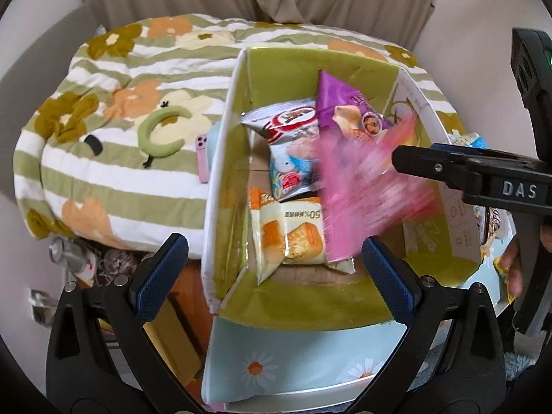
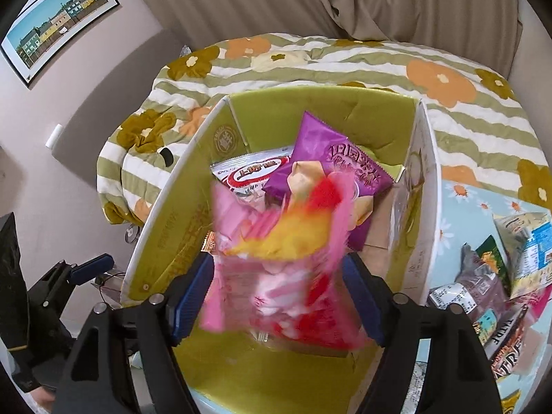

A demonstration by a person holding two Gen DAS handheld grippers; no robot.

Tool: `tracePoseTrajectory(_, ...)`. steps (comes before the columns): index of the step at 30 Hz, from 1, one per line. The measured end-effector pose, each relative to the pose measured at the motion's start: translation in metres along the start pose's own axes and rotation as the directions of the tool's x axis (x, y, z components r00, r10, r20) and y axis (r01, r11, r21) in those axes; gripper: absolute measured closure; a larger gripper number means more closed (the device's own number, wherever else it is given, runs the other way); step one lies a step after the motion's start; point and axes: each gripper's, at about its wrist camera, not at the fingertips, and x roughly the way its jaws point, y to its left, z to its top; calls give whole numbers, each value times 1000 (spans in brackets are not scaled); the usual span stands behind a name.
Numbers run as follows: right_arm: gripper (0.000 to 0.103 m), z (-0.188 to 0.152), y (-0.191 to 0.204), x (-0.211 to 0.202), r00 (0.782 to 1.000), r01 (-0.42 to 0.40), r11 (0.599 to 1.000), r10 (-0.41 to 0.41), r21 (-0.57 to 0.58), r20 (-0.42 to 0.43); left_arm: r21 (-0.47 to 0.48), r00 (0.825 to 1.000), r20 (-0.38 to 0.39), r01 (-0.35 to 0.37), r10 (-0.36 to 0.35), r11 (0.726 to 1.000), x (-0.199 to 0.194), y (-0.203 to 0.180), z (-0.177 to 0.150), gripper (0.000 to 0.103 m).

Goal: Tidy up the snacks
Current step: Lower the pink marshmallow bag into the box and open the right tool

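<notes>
An open cardboard box (image 1: 224, 172) with green inner walls holds a purple chip bag (image 1: 338, 100), a white and red cracker bag (image 1: 289, 127) and an orange bread packet (image 1: 289, 234). A pink snack bag (image 2: 276, 269), smeared by motion blur, hangs over the box between the pads of my right gripper (image 2: 277, 258). The pads stand apart from it, so the gripper is open. In the left wrist view the same pink bag (image 1: 362, 189) sits below a right finger (image 1: 431, 164). My left gripper (image 1: 272, 245) is open and empty above the box's near edge.
The box stands on a daisy-print tablecloth (image 1: 293, 362) against a bed with a green striped flower quilt (image 1: 120, 138). A pink phone (image 1: 201, 158) lies beside the box's left wall. Several more snack packets (image 2: 500, 276) lie right of the box. A hand (image 1: 514, 265) holds the right gripper.
</notes>
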Motion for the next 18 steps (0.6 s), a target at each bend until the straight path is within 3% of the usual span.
tracePoseTrajectory(1, 9, -1, 0, -1, 1000, 6, 1000, -6, -6, 7, -6, 1000, -2, -2, 2, 1000, 0, 1, -1, 3)
tracePoseTrajectory(2, 8, -3, 0, -3, 1000, 18, 1000, -17, -18, 26, -11, 1000, -4, -3, 3, 1000, 1, 2, -3, 3)
tracePoseTrajectory(6, 7, -8, 2, -8, 997, 36, 998, -32, -56, 69, -22, 1000, -14, -1, 1, 1000, 3, 3, -7, 3)
tracePoseTrajectory(12, 7, -11, 1, -12, 999, 30, 998, -28, -59, 44, -19, 1000, -3, 4, -4, 1000, 0, 2, -5, 3)
tracePoseTrajectory(18, 7, -14, 8, -41, 993, 63, 995, -54, -82, 109, -12, 999, 30, 13, -13, 1000, -14, 1, -1, 3)
